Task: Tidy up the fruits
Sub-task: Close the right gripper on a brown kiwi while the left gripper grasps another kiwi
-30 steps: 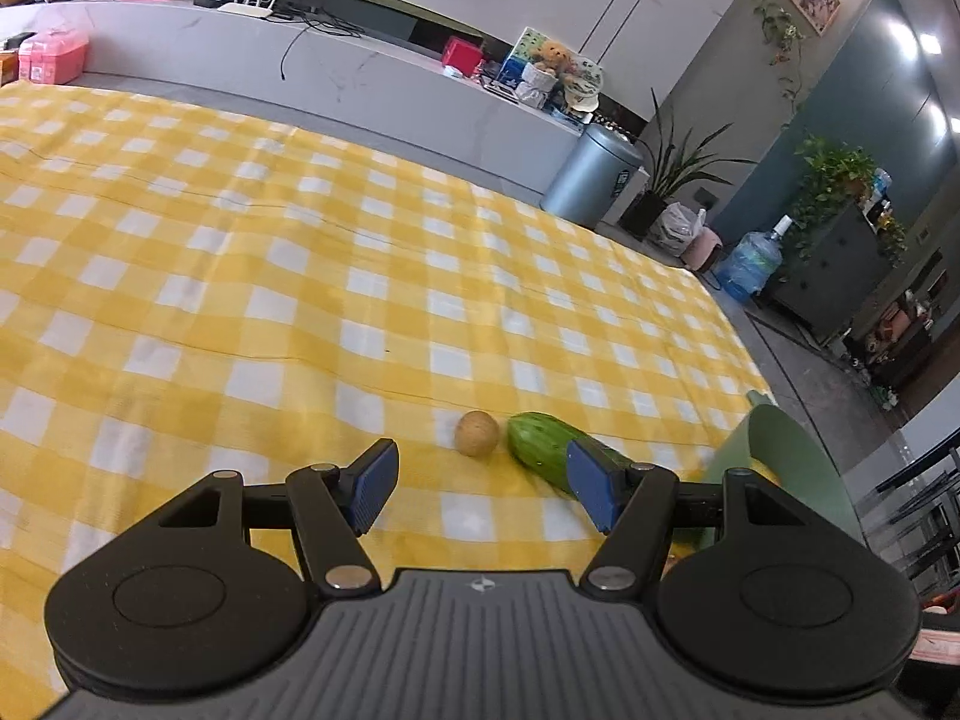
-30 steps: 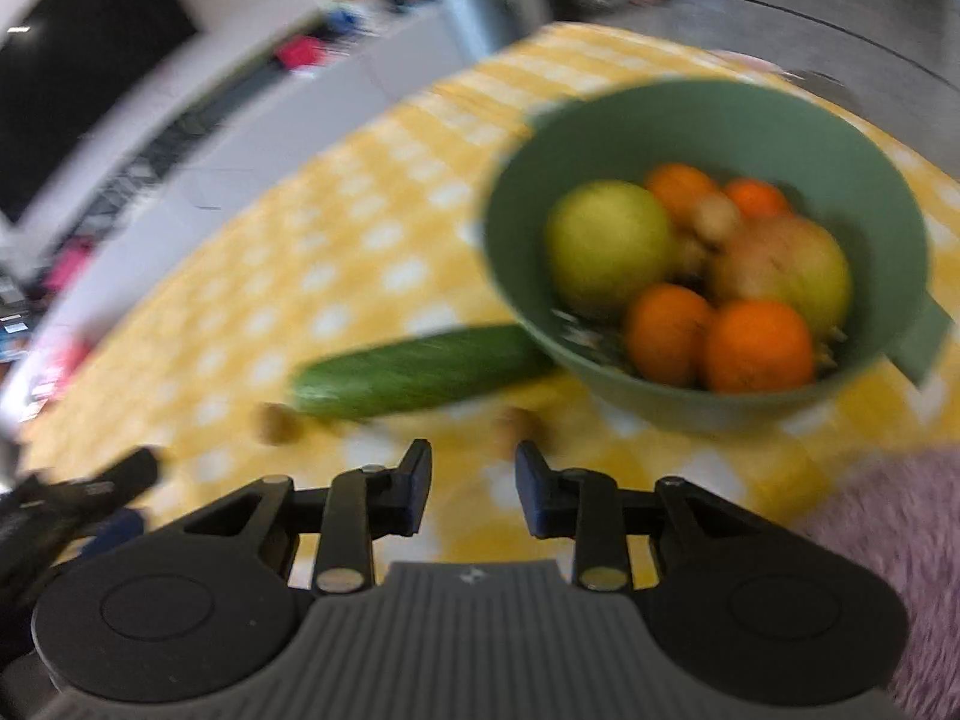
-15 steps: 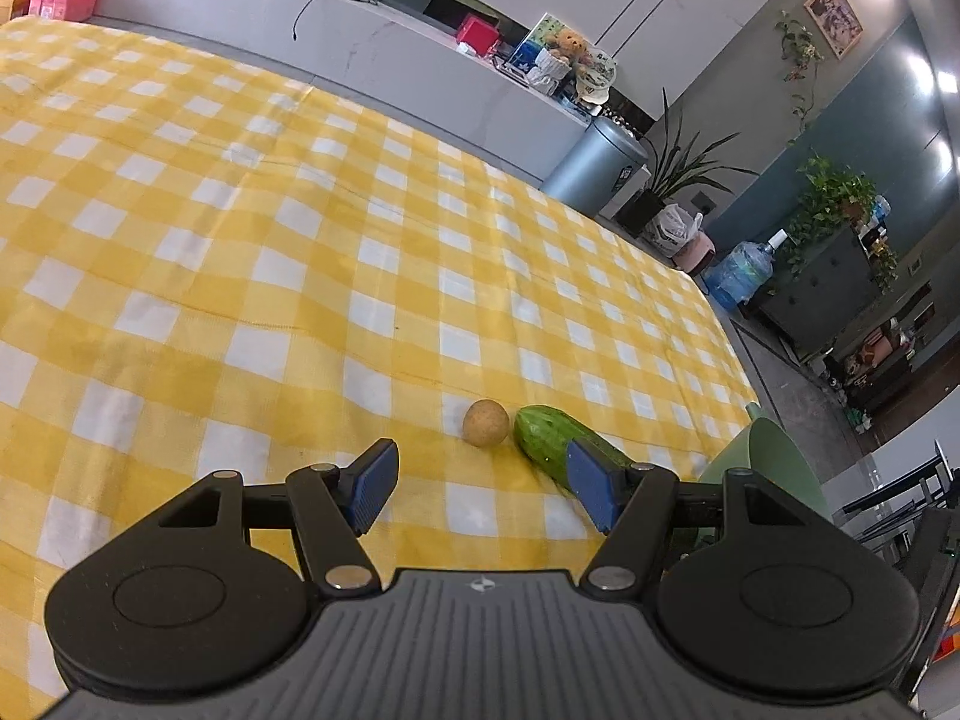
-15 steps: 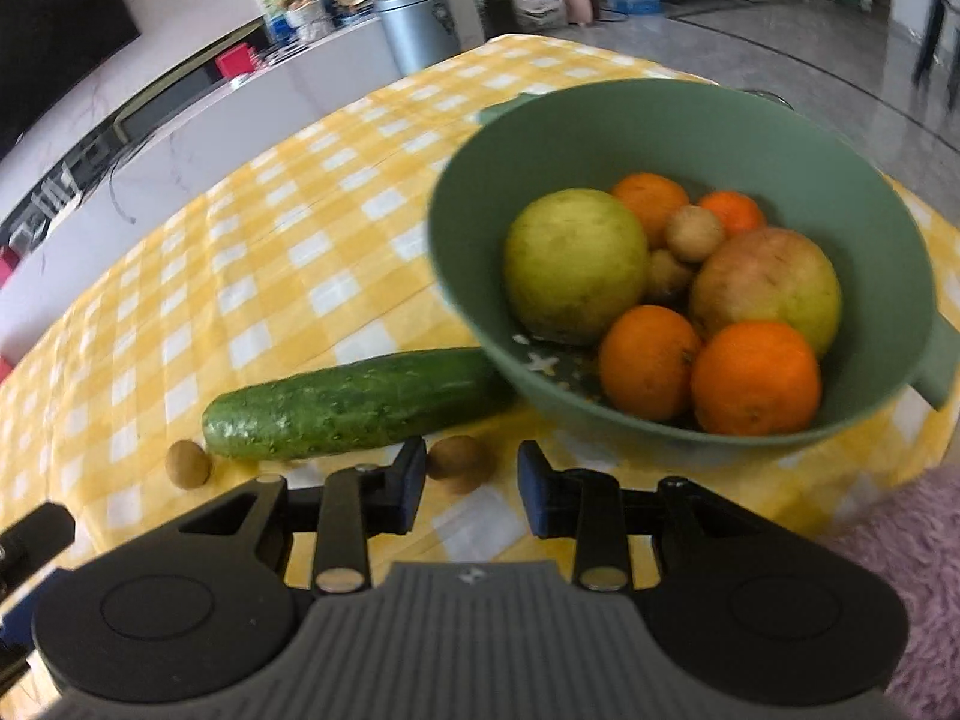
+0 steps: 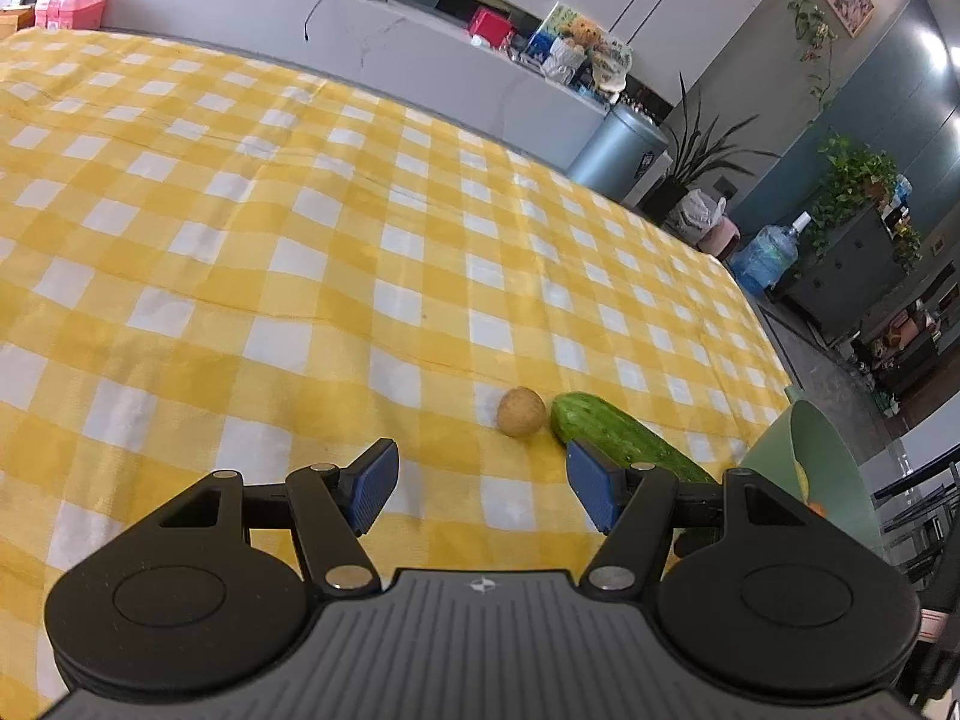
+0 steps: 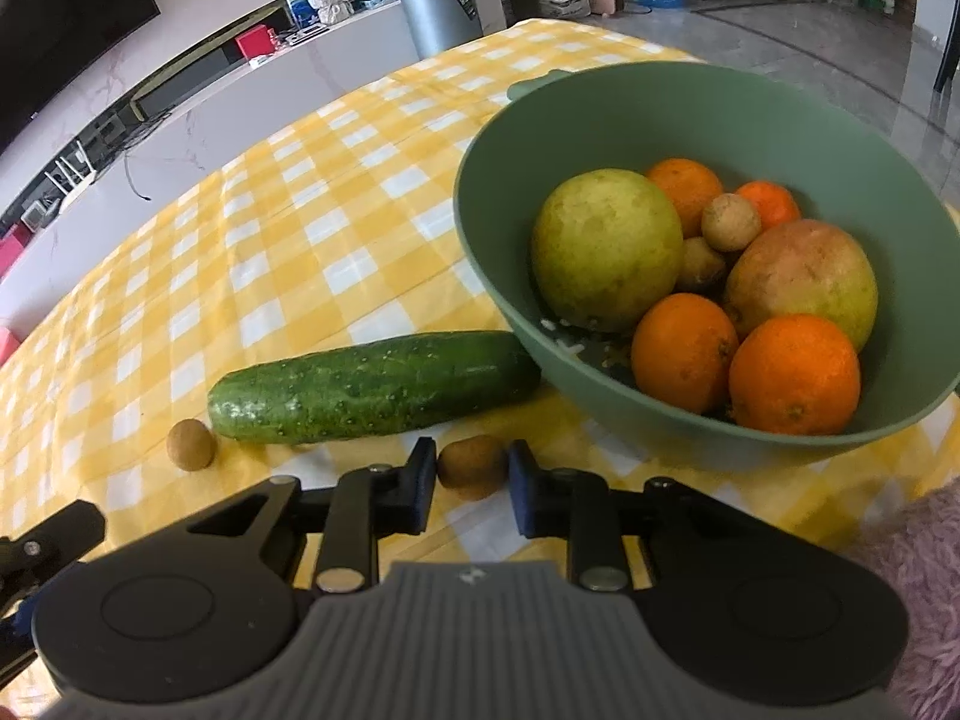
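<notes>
The small brown fruit [image 6: 472, 466] lies on the checked cloth [image 6: 252, 252] just in front of the green bowl [image 6: 708, 114], between the pads of my right gripper [image 6: 469, 489]. My fingers there are partly open, one pad on each side of the fruit and close to it, but I see thin gaps, so I judge I have not clamped it yet. I came in low and level so the pads meet its widest part. The cucumber [image 6: 372, 387] lies just behind it, one end against the bowl's wall, and a second small brown fruit [image 6: 191, 444] sits at the cucumber's far end, away from the bowl.

The bowl already holds oranges, two large pale fruits and a couple of small brown ones, so I take this one to belong there too. The rim is high on my side; I would need to lift well before swinging over it, and the cucumber leaves little room to slide forward.

My left gripper [image 5: 483, 492] hangs wide open and empty, near the second small fruit, further from the bowl, with bare cloth all around it
</notes>
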Demonstrator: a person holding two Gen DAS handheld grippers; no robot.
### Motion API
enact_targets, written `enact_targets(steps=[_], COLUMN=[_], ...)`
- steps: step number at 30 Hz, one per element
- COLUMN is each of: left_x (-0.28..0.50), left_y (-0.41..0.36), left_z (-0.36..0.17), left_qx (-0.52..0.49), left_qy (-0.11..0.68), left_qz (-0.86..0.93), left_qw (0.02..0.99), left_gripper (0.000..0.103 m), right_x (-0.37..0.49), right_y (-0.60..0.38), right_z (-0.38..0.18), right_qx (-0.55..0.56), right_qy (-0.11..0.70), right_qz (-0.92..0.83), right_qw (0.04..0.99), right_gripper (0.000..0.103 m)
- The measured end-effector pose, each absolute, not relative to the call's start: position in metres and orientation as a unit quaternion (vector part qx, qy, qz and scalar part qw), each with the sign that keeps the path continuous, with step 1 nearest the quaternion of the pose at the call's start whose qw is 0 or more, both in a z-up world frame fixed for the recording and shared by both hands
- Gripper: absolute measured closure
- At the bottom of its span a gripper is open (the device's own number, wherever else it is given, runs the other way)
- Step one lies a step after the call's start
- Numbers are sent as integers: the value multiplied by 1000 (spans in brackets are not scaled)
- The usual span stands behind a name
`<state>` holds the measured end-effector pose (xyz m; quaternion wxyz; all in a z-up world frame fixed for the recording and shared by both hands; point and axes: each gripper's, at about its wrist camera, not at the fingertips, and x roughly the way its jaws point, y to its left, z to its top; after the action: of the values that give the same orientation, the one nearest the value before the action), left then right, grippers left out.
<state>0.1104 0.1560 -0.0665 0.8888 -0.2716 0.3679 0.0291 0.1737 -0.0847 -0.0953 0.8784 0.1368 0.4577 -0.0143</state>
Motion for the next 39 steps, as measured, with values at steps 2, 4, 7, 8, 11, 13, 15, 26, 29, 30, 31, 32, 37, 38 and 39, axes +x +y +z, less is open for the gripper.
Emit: enact_targets(steps=[2, 4, 7, 8, 11, 13, 15, 26, 29, 30, 31, 32, 37, 38, 39], left_x=[110, 110, 109, 109, 108, 106, 105, 126, 136, 138, 140, 141, 148, 150, 152], left_y=[160, 166, 175, 176, 179, 183, 191, 181, 160, 152, 144, 137, 111, 108, 105], left_z=[-68, -71, -76, -76, -74, -72, -72, -80, -75, -74, -75, -76, -84, -86, -87], left_qx=[-278, -297, -331, -336, -315, -304, -325, -302, -233, -208, -180, -154, -84, -78, -72], left_qy=[361, 356, 347, 345, 337, 325, 316, 342, 345, 346, 345, 345, 346, 347, 348], left_qz=[31, 24, 14, 13, 5, 11, 13, 6, 2, 2, 2, 3, 4, 0, -2], left_qw=[890, 886, 877, 876, 888, 895, 891, 890, 909, 915, 921, 926, 934, 935, 935], left_gripper=[27, 27, 27, 27, 27, 27, 27, 27, 27, 27, 27, 27, 37, 39, 41], right_x=[173, 172, 170, 170, 169, 168, 168, 168, 168, 168, 168, 168, 167, 167, 167], right_y=[-86, -86, -84, -83, -84, -87, -89, -95, -99, -100, -99, -99, -100, -100, -100], right_z=[-96, -94, -94, -94, -95, -98, -98, -101, -102, -102, -102, -102, -102, -102, -102], right_qx=[144, 150, 152, 153, 162, 173, 181, 200, 210, 212, 213, 215, 220, 219, 219], right_qy=[457, 455, 456, 457, 461, 463, 463, 467, 468, 468, 469, 470, 471, 471, 471], right_qz=[-6, 4, 16, 20, 27, 30, 33, 56, 59, 60, 61, 63, 64, 65, 65], right_qw=[877, 878, 877, 876, 872, 869, 867, 860, 857, 856, 855, 854, 852, 852, 852], right_gripper=[81, 81, 81, 81, 81, 81, 81, 81, 81, 81, 81, 81, 81, 81, 81])
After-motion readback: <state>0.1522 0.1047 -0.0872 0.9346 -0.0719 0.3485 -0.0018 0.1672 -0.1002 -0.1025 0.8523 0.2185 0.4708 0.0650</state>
